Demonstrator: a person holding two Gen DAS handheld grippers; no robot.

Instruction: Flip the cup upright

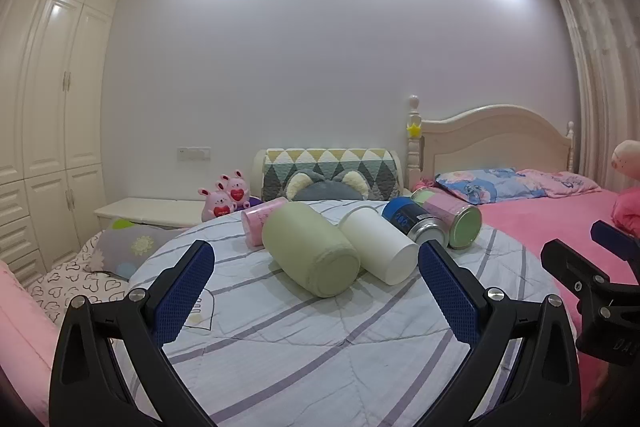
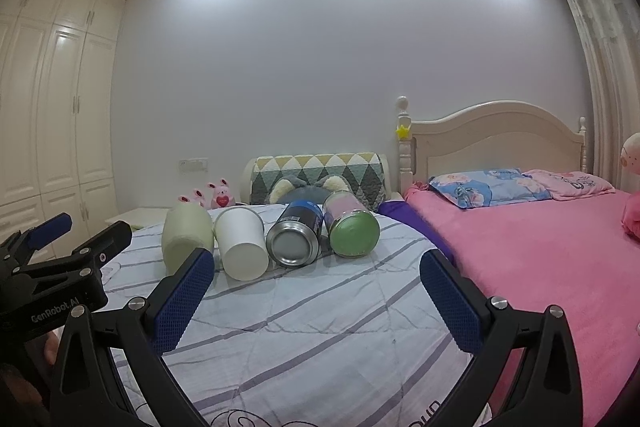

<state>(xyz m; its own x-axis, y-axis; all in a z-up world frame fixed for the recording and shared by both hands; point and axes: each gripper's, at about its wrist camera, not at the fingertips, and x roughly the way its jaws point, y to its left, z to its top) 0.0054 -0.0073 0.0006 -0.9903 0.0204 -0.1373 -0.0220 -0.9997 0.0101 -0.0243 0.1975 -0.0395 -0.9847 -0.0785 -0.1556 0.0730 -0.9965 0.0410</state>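
Several cups and cans lie on their sides in a row on a round table with a striped cloth (image 1: 304, 339). From left: a pink cup (image 1: 260, 223), a pale green cup (image 1: 312, 251) (image 2: 186, 237), a white cup (image 1: 380, 245) (image 2: 242, 245), a blue can (image 1: 414, 221) (image 2: 296, 237), and a pink can with a green base (image 1: 452, 221) (image 2: 352, 229). My left gripper (image 1: 316, 291) is open and empty, just short of the green and white cups. My right gripper (image 2: 316, 301) is open and empty, short of the white cup and blue can.
A pink bed (image 2: 540, 259) with pillows lies to the right. A chair back with a triangle-patterned cover (image 1: 332, 173) stands behind the table. Pink plush rabbits (image 1: 224, 199) sit on a low white nightstand (image 1: 152, 211). Wardrobes (image 1: 52, 123) line the left wall.
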